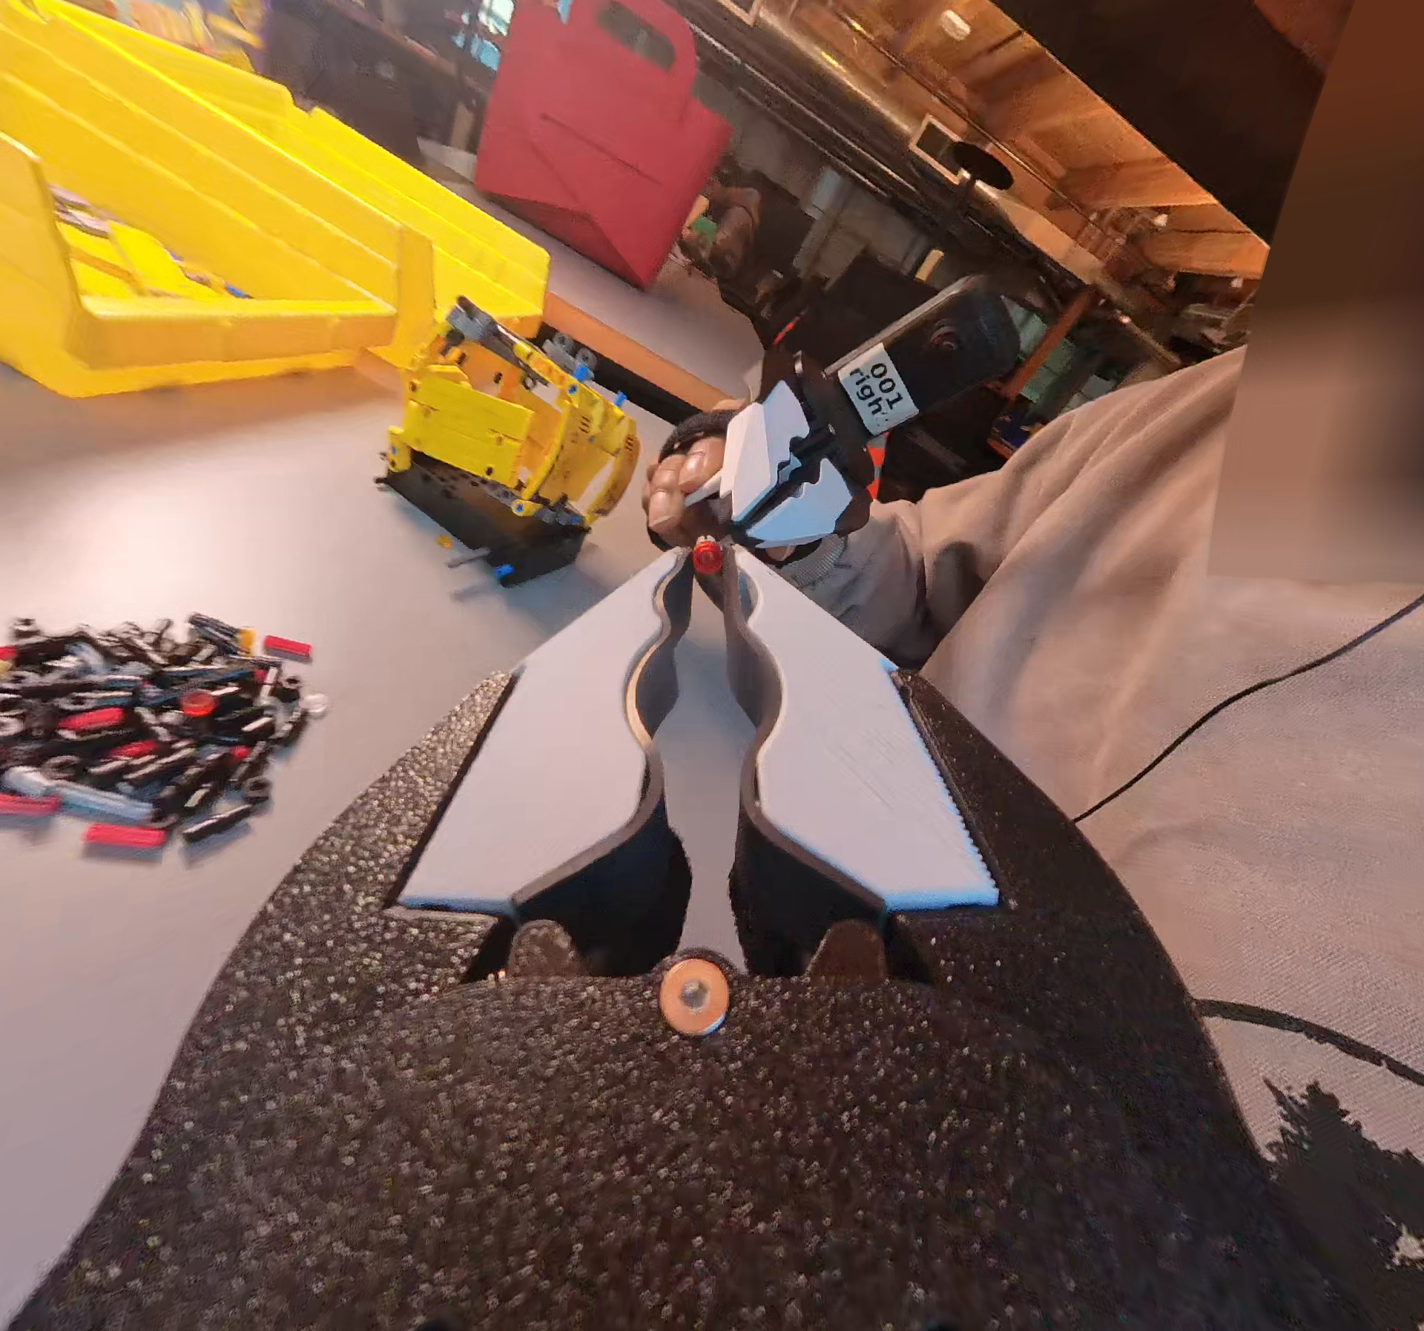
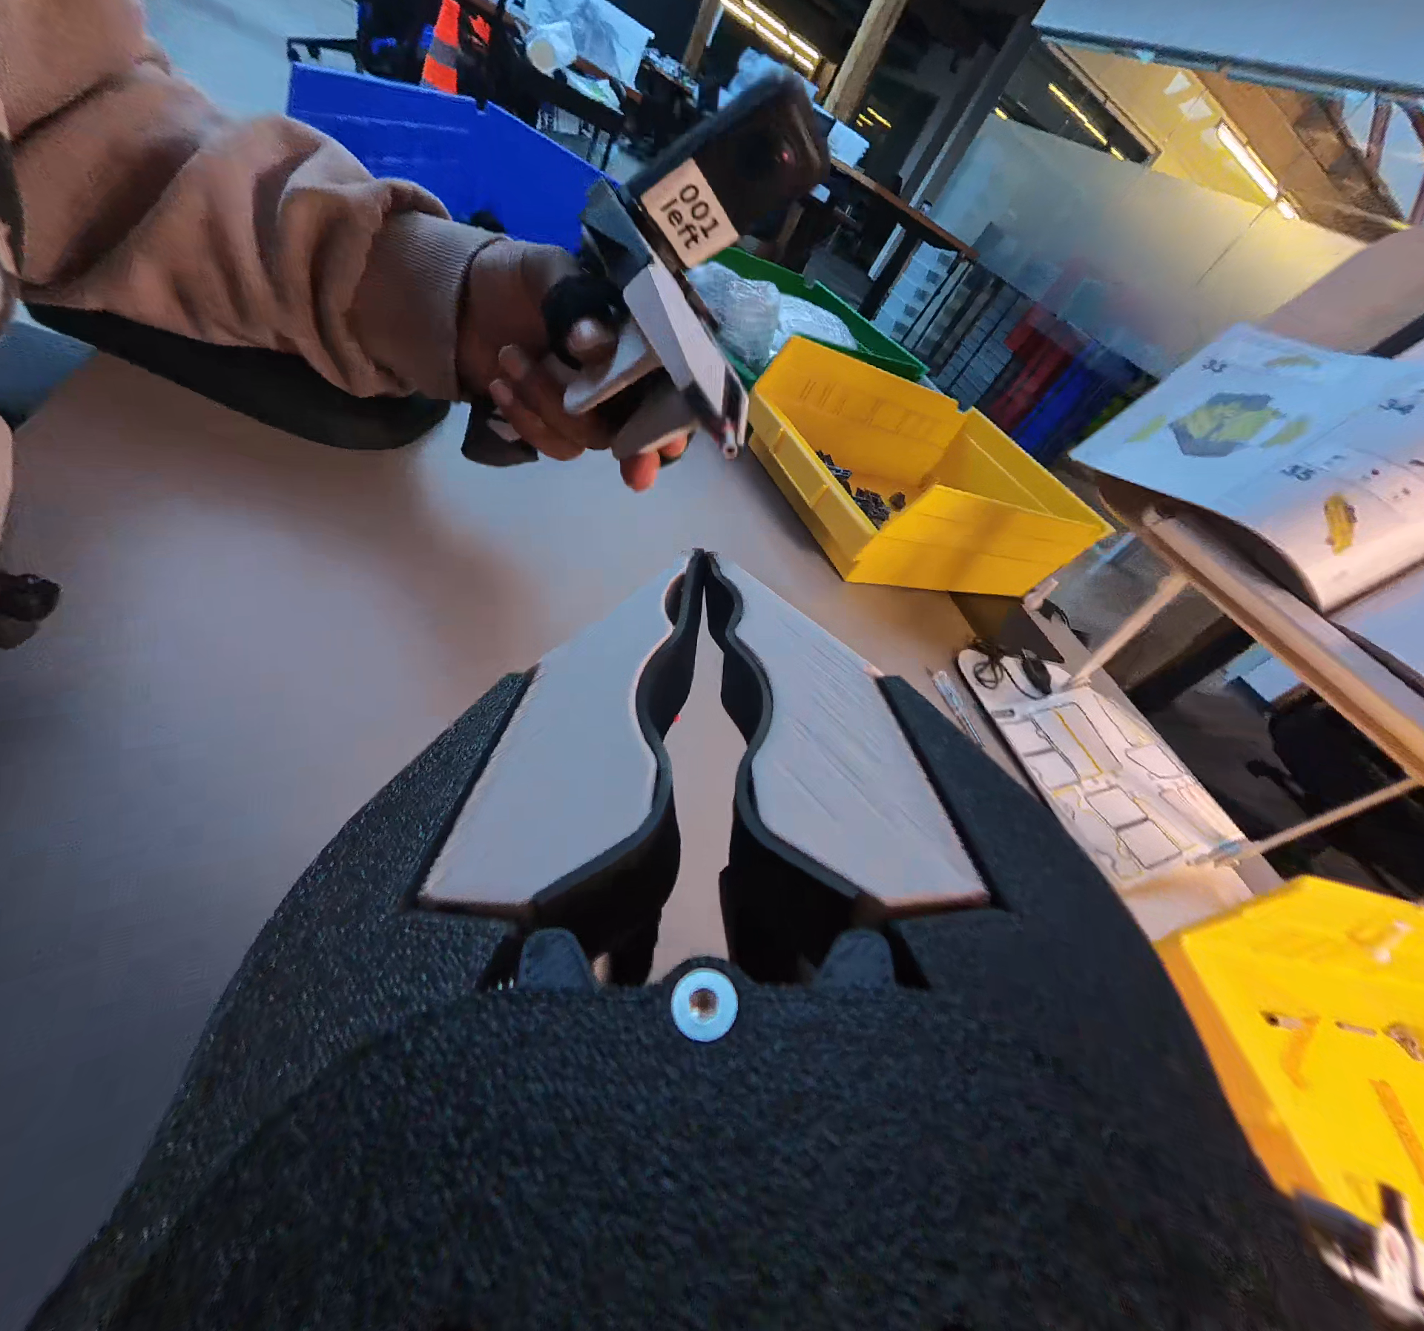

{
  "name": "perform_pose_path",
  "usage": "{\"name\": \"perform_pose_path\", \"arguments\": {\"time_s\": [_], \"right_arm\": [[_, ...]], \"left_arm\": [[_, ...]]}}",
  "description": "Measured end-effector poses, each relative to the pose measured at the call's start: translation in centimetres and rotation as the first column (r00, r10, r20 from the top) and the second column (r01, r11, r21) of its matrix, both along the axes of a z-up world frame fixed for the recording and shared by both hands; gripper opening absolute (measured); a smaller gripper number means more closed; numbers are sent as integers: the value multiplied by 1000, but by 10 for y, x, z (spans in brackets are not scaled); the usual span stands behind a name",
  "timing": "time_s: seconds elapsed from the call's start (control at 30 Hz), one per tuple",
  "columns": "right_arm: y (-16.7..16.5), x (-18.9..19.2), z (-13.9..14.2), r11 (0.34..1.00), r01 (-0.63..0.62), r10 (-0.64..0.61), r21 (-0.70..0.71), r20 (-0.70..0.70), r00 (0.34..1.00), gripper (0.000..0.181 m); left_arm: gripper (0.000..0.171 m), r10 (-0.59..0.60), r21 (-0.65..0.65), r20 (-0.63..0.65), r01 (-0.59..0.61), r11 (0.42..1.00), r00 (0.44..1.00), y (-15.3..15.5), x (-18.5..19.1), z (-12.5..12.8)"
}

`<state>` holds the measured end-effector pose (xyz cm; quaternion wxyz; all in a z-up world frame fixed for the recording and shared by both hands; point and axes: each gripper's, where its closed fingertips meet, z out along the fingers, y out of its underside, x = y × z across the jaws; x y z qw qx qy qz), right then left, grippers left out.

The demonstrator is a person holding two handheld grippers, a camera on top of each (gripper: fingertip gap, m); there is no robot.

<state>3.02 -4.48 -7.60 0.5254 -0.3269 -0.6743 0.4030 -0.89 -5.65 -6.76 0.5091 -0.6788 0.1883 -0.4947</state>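
My left gripper is shut on a small red round piece, pinched at the very fingertips above the grey table. In the right wrist view the left gripper is held up over the table in a person's hand, with a small light stub at its tip. My right gripper is shut, its pads pressed together. In the left wrist view it hangs just beyond the red piece, fingers together. A partly built yellow and black brick model stands on the table to the left of both grippers.
A pile of small black, red and grey parts lies at left. A yellow bin and a red carrier stand behind. In the right wrist view are a yellow bin with black parts, an open instruction booklet, a sticker sheet and another yellow bin. My hands' fingertips stand some 5 cm from each other.
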Motion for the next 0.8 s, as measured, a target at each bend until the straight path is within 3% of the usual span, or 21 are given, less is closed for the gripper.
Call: {"name": "perform_pose_path", "arguments": {"time_s": [0.1,0.17,0.33,0.53,0.67,0.77,0.8], "right_arm": [[-4,-10,-6,998,15,-15,54,1,1000,3],[-8,-14,-11,998,16,-18,56,24,1000,18],[-8,-20,-19,979,81,-89,188,32,996,3],[-5,-20,-27,956,101,-125,276,71,990,1],[-11,-16,-25,959,56,-84,277,93,992,0],[-15,-12,-21,980,14,-35,201,102,994,0],[-15,-10,-19,985,4,-22,170,104,994,1]], "left_arm": [[6,-39,-44,-1,39,998,999,0,13,-10],[6,-49,-73,5,49,996,999,0,19,-16],[6,-63,-111,-12,62,992,998,1,31,-25],[6,-39,-159,-24,34,987,999,4,31,-32],[5,-83,-161,4,83,983,997,0,33,-29],[5,-112,-143,8,112,983,994,-4,35,-25],[0,-65,-131,21,68,989,998,0,25,-21]]}}
